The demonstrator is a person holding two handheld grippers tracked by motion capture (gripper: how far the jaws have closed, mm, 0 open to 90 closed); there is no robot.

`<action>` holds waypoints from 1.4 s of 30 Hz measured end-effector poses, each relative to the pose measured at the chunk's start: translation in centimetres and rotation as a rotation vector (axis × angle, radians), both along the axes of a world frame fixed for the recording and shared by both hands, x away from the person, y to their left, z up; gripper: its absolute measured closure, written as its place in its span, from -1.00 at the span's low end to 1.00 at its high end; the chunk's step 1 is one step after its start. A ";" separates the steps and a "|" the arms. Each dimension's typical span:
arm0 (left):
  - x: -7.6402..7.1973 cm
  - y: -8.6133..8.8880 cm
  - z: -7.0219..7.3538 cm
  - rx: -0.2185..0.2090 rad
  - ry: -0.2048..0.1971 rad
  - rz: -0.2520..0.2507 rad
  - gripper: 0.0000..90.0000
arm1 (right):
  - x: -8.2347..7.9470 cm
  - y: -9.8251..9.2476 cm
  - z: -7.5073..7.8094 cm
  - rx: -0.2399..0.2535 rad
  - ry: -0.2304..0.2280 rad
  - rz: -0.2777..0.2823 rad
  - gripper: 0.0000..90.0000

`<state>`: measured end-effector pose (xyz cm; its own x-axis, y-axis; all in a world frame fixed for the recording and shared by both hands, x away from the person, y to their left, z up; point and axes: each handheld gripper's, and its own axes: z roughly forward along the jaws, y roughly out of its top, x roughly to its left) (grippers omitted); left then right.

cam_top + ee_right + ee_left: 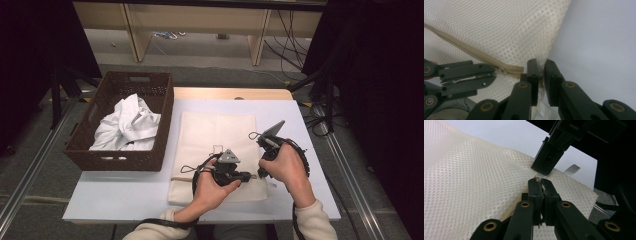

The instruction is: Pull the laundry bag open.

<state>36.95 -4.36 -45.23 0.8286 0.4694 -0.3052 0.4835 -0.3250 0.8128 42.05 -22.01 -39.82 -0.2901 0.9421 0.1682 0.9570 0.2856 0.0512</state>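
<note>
We see a cream mesh laundry bag with a beige zipper (217, 150) lying flat on the pale grey table top (115, 195), its zippered edge nearest the person. Our left gripper (248, 175) lies low over that near edge, and in the left gripper view its jaws are clenched on the small zipper pull (539, 180) at the end of the beige zipper tape (464, 47). Our right gripper (260, 173) comes in just beside it at the bag's near right corner; in the right gripper view its jaws pinch the mesh edge right where the zipper ends, the netting bunching up between the pads. The two sets of jaws sit very close, tips almost meeting. To the left of the bag stands a dark brown woven basket (150, 85) with crumpled white cloth (127, 125) inside.
</note>
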 end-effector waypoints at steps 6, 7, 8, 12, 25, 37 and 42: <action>-0.1 0.2 0.1 0.007 0.003 0.006 0.93 | -0.1 0.4 0.1 -0.004 0.029 -0.052 0.87; -0.1 0.2 0.1 0.006 0.004 0.007 0.93 | -0.1 0.3 0.1 -0.006 0.026 -0.047 0.87; -0.1 0.2 0.1 0.000 0.008 0.013 0.93 | -0.1 0.3 0.1 -0.010 0.022 -0.040 0.87; 0.0 0.4 0.2 0.012 -0.004 -0.009 0.93 | 0.0 0.2 0.0 -0.006 0.018 -0.028 0.86; -0.2 0.6 0.3 -0.009 0.004 0.009 0.93 | 0.0 0.1 -0.1 -0.003 0.009 -0.021 0.86; -0.3 1.0 0.5 0.001 0.004 0.014 0.93 | 0.0 0.3 -0.2 -0.004 0.019 -0.039 0.86; -0.3 1.2 0.6 -0.004 0.017 0.016 0.93 | 0.0 0.3 -0.1 -0.007 0.032 -0.044 0.86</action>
